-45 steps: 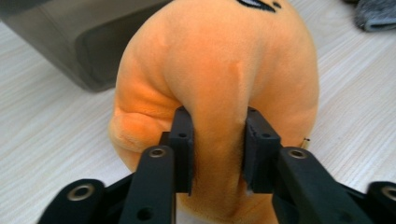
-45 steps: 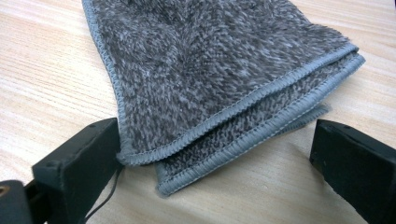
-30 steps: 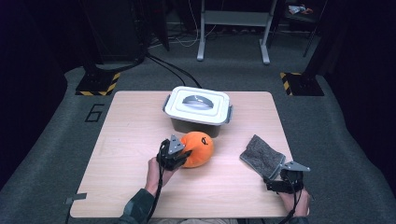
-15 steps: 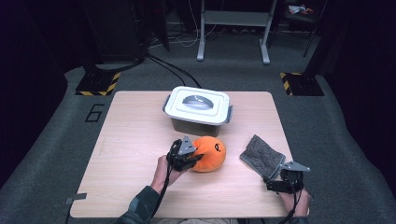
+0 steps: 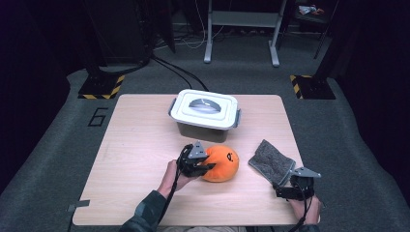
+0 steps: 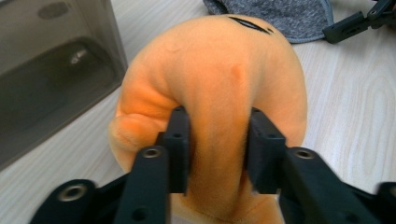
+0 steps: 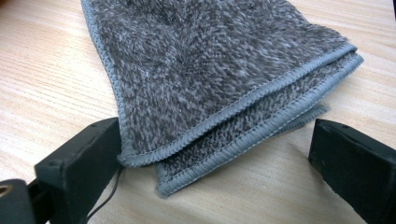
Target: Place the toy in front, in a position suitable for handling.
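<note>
On the wooden counter (image 5: 145, 145), the left gripper (image 5: 202, 166) pinches a fold of the orange plush toy (image 5: 221, 163), its two black jaws sunk into the fabric on either side; the jaws have just been opening, yet the plush remains squeezed between them. The toy lies near the counter's centre, at six o'clock from the lidded white container (image 5: 205, 113). At three o'clock from the toy, the right gripper (image 5: 294, 189) stands spread wide around the near edge of a folded grey cloth (image 5: 271, 162), one jaw touching its corner.
</note>
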{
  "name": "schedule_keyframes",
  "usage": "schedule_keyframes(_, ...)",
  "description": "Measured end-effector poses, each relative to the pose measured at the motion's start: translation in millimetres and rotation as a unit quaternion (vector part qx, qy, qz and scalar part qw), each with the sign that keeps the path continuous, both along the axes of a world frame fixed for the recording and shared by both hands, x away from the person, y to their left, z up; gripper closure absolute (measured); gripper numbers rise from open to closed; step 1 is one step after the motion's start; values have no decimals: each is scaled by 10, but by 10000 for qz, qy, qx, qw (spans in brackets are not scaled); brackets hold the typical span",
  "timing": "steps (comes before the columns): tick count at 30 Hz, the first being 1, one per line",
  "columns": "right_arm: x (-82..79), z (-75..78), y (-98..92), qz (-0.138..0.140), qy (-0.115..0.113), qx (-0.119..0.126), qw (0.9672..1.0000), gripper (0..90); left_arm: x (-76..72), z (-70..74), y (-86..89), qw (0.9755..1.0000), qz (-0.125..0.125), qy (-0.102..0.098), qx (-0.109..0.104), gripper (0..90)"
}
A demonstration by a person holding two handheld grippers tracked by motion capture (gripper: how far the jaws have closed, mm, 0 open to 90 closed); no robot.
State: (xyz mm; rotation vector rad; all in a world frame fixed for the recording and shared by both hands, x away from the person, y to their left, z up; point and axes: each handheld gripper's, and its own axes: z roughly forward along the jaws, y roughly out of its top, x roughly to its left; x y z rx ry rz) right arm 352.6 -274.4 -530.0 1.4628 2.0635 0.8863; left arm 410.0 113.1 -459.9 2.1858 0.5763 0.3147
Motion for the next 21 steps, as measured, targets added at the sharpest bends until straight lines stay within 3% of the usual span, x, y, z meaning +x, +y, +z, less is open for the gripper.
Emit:
schedule_keyframes(7, 0, 0, 0, 1, 1, -1, 10000, 22, -9, 10, 74, 9997, 121, 24, -214, 338)
schedule_keyframes(13, -1, 0, 2, -8, 3, 3, 10000, 22, -69, 16, 139, 9992, 239, 65, -303, 260)
schedule_keyframes(18, -2, 2, -1, 6, 17, -1, 10000, 22, -137, 11, 231, 9981, 447, -21, -421, 244)
schedule_keyframes(21, -4, 2, 2, -16, 22, 8, 10000, 22, -179, -3, 291, 9978, 492, 46, -446, 242)
